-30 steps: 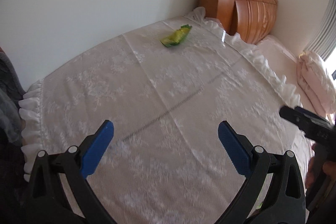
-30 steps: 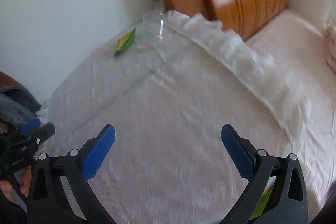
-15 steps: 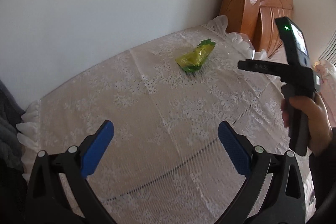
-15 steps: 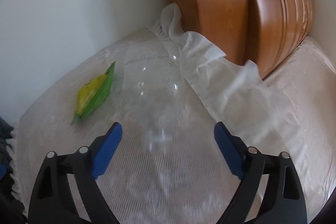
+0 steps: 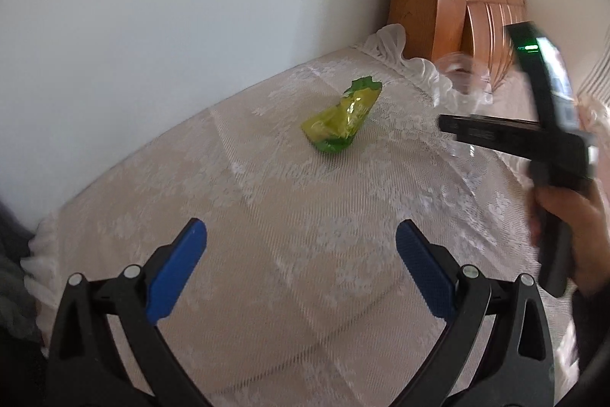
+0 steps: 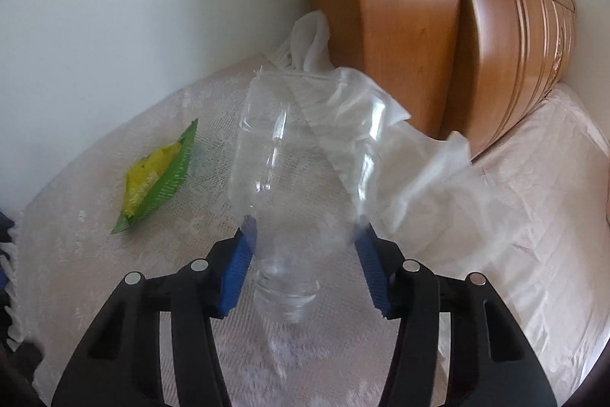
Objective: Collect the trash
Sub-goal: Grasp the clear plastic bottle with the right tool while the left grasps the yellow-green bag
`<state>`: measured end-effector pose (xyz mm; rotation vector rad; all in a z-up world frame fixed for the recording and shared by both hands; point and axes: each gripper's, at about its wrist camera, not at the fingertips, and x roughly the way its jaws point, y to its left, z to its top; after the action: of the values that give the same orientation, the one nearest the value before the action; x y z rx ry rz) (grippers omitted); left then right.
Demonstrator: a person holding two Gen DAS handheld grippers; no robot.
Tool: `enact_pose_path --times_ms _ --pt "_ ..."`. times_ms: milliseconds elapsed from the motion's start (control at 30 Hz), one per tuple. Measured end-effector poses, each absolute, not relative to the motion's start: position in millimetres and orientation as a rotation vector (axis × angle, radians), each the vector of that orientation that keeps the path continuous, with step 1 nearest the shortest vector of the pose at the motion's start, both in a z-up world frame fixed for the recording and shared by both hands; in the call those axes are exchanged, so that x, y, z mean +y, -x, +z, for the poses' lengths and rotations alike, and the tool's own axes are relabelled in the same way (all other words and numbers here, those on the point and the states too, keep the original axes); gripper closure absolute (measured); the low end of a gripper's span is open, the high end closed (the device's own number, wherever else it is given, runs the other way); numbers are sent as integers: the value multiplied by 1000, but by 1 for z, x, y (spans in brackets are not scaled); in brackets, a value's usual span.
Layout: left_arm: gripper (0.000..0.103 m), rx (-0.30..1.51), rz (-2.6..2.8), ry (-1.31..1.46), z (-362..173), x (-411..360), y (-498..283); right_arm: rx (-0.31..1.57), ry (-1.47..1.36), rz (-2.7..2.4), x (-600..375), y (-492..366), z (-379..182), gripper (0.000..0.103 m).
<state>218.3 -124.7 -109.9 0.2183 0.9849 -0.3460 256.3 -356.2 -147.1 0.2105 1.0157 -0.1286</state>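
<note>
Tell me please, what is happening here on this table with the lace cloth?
A person with a gripper in each hand is collecting trash. The right gripper has its blue pads on either side of a clear plastic cup lying on the lace tablecloth, gripping it or about to. The left gripper is open and empty, hovering above the cloth. A crumpled green and yellow wrapper lies untouched on the cloth beside the cup, near the wall.

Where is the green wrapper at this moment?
The green wrapper lies on the lace cloth near the wall, left of the clear bottle, ahead of the open left gripper.
</note>
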Motion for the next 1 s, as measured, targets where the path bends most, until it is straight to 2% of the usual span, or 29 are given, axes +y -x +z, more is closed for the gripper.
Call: enact_pose_path --times_ms 267,433,500,567,633,700,733,1000 --pt "8 975 -424 -276 -132 -172 -283 960 -305 -117 -377 -176 -123 51" --pt "17 1006 -455 -337 -156 -206 -315 961 -341 -111 -381 -140 -118 51" --pt "17 1012 -458 -361 -164 -215 -322 959 -358 -111 -383 -128 -116 51" --pt "22 1027 -460 -371 -170 -221 -328 957 -371 -111 -382 -119 -116 51" --pt "38 1049 -462 -373 -176 -224 -334 954 -384 -111 -381 -110 -115 51" --pt "44 1055 -460 -356 -177 -224 -336 955 -393 -109 -381 -107 -115 51" --pt "53 1061 -458 -345 -178 -223 -337 955 -396 -108 -381 -105 -116 51" --pt "62 1087 -473 -277 -165 -205 -311 952 -412 -82 -372 -96 -118 51"
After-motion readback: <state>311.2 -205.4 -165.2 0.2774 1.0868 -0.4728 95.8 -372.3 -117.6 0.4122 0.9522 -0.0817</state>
